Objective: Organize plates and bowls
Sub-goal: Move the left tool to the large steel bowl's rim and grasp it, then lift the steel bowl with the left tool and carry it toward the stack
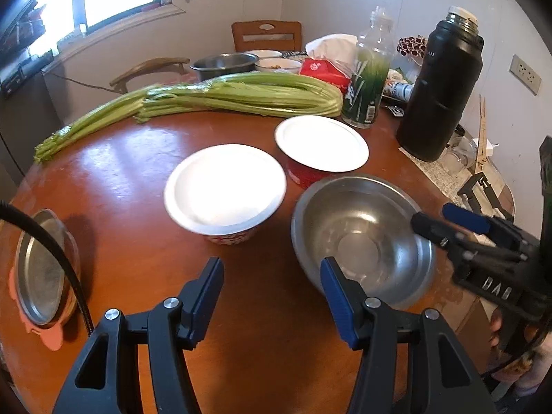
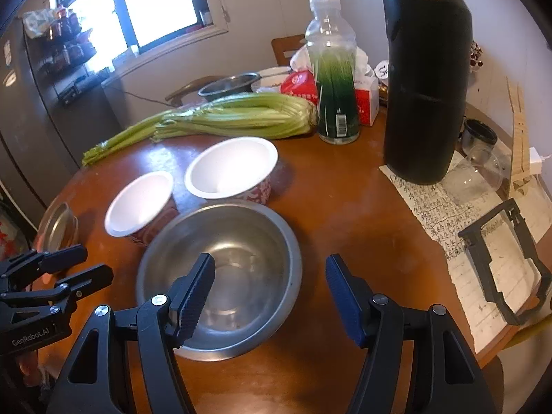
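On the round reddish-brown wooden bench (image 1: 138, 172) sits a dull stainless-steel bowl (image 1: 358, 238), upright and bare inside, nearest the front edge; the left gripper (image 1: 272, 289) hangs above the wood with its blue-padded jaws spread wide, nothing between them, the right-hand pad just over the steel bowl's near rim; the right gripper (image 2: 269, 293) has its jaws wide apart too, holding nothing, its left finger over the bowl's hollow and the other over bare wood; whether either pad touches the metal, I cannot tell. Just behind the steel bowl stand two white-lined enamel bowls with red patterned outsides: the nearer red-and-white bowl (image 1: 224, 189) to the left, the farther red-and-white bowl (image 1: 321, 148) to the right, close together, both upright. Far off at the left edge of the bench rests a shallow steel dish on a pink silicone holder (image 1: 38, 272). A long bunch of pale green celery (image 1: 214, 95) lies across the back; beside it a clear plastic bottle with green stalks inside (image 1: 367, 82); to the right a tall black vacuum flask (image 1: 438, 89), standing on a sheet of handwritten paper (image 2: 448, 220).
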Action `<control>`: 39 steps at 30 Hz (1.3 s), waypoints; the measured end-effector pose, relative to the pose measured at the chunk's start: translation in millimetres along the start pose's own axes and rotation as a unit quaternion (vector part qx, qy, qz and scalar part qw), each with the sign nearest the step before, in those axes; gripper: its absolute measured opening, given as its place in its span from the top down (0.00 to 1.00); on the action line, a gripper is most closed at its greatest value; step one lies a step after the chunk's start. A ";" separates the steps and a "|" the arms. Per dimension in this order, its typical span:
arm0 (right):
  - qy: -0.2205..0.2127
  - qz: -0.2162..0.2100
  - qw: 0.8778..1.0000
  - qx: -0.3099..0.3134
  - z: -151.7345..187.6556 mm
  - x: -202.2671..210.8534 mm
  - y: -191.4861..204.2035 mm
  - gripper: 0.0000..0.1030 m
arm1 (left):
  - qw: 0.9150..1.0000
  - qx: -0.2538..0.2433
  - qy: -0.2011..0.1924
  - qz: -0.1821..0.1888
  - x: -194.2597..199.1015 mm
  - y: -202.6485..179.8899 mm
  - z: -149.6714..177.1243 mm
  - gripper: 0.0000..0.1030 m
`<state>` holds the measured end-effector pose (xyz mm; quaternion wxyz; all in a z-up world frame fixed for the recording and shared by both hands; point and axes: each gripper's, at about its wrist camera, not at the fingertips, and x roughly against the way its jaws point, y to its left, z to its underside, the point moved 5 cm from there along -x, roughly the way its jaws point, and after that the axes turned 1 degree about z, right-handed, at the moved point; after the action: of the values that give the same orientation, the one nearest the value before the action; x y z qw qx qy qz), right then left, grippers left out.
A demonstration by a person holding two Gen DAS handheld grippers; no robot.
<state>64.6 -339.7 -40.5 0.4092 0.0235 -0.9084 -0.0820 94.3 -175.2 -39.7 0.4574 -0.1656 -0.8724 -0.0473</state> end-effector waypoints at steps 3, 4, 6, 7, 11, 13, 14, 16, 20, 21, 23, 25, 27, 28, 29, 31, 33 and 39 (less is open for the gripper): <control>0.005 0.001 1.000 0.010 1.1 -6.7 -2.4 0.34 | 1.000 -0.003 0.005 0.007 -10.1 -8.6 -3.0 0.44; 0.005 -0.001 1.000 0.011 1.2 -8.2 -3.1 0.34 | 1.000 -0.004 0.006 0.009 -13.1 -11.6 -4.1 0.44; 0.007 -0.003 1.000 0.015 0.5 -11.5 -3.5 0.34 | 1.000 -0.007 0.011 0.015 -19.7 -16.7 -6.7 0.44; 0.008 -0.006 1.000 0.018 -0.1 -13.4 -3.0 0.34 | 1.000 -0.007 0.012 0.016 -21.7 -18.1 -7.3 0.44; 0.012 -0.012 0.999 0.028 -3.0 -20.6 -2.1 0.45 | 0.999 0.000 0.024 0.027 -34.3 -20.6 -10.5 0.44; 0.015 -0.012 0.999 0.035 -3.6 -24.6 -0.7 0.48 | 0.999 0.004 0.027 0.031 -38.4 -20.7 -11.5 0.44; 0.017 -0.013 0.999 0.040 -3.3 -26.1 0.4 0.50 | 0.999 0.006 0.029 0.035 -40.8 -20.8 -11.5 0.44; 0.022 -0.015 0.998 0.049 -1.8 -28.4 3.7 0.52 | 0.998 0.008 0.030 0.045 -43.9 -22.2 -10.6 0.44; 0.020 -0.014 0.998 0.050 -1.9 -28.8 5.0 0.53 | 0.997 0.008 0.039 0.070 -50.0 -28.8 -8.0 0.44; 0.020 -0.015 0.998 0.049 -1.9 -28.5 5.2 0.55 | 0.996 0.008 0.041 0.073 -51.2 -29.8 -7.8 0.45; 0.020 -0.014 0.999 0.048 -1.3 -28.4 5.3 0.55 | 0.996 0.007 0.040 0.074 -52.3 -30.4 -7.6 0.45; 0.020 -0.013 0.999 0.046 -1.0 -28.0 4.6 0.56 | 0.996 0.007 0.035 0.077 -51.4 -30.9 -8.1 0.45; 0.021 -0.012 0.999 0.046 0.8 -26.8 5.9 0.56 | 0.997 0.008 0.033 0.074 -49.1 -29.5 -6.6 0.45; 0.022 -0.014 0.999 0.045 2.3 -25.8 6.7 0.56 | 0.997 0.009 0.032 0.073 -47.7 -29.0 -6.3 0.45; 0.024 -0.017 0.999 0.045 3.9 -24.3 8.1 0.56 | 0.997 0.009 0.030 0.071 -44.5 -28.0 -5.7 0.45; 0.026 -0.020 0.998 0.047 6.9 -21.7 11.5 0.56 | 0.997 0.006 0.024 0.066 -39.4 -26.6 -4.8 0.45; 0.025 -0.023 0.998 0.046 9.6 -17.8 15.1 0.56 | 0.998 0.003 0.017 0.063 -32.6 -25.1 -2.8 0.45; 0.017 -0.032 0.998 0.054 17.4 -1.9 31.6 0.56 | 0.998 0.009 0.008 0.057 -13.4 -15.0 8.8 0.45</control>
<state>53.6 -306.1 -48.0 0.4198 0.0760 -0.9033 -0.0454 89.5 -190.5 -54.6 0.4678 -0.2104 -0.8583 -0.0147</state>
